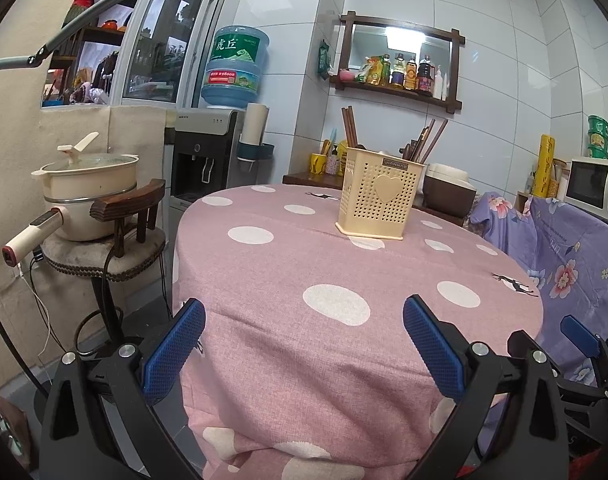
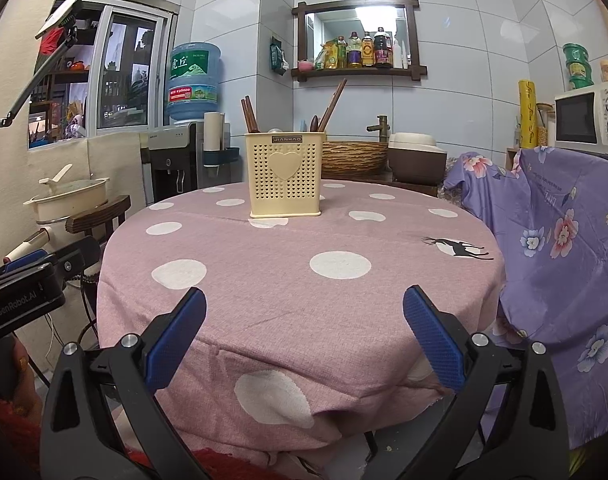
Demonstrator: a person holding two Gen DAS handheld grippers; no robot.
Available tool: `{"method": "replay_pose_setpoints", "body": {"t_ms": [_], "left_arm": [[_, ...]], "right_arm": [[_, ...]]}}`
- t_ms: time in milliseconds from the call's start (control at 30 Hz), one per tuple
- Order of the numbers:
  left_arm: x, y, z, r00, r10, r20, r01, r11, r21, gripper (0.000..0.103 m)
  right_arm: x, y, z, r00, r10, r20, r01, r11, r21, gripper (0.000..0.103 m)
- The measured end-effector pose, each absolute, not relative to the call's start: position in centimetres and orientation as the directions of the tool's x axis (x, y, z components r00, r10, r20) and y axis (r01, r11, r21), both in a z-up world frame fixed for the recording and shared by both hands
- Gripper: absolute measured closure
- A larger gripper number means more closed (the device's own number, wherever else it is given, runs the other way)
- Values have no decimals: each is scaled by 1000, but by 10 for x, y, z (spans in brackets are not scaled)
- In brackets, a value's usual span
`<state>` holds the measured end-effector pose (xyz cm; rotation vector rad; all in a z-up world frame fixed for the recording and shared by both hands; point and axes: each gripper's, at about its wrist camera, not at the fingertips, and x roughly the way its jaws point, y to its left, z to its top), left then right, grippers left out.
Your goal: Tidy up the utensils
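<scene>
A cream perforated utensil holder (image 1: 377,194) with a heart on its front stands on the far part of the round table (image 1: 323,280); it also shows in the right wrist view (image 2: 286,174). Brown wooden chopsticks (image 1: 349,126) and other brown utensils (image 1: 425,140) stand in it, and they show in the right wrist view (image 2: 331,102) too. My left gripper (image 1: 304,320) is open and empty over the table's near edge. My right gripper (image 2: 304,312) is open and empty, also at the near edge, well short of the holder.
The table carries a pink cloth with white dots (image 2: 339,264). A chair with a cream pot (image 1: 90,180) stands to the left. A purple floral cloth (image 2: 559,232) covers furniture to the right, with a microwave (image 2: 587,120) behind. A water dispenser (image 1: 208,152) stands behind.
</scene>
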<state>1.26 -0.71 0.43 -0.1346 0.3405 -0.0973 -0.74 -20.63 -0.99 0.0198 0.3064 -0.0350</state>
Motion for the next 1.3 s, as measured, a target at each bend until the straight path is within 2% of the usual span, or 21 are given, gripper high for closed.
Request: {"method": "replay_pose_setpoints", "body": {"t_ms": [1300], "left_arm": [[9, -5, 1, 937, -112, -330, 60, 985, -163, 5]], "right_arm": [[-8, -205, -9, 953, -32, -300, 38, 999, 14, 6]]}}
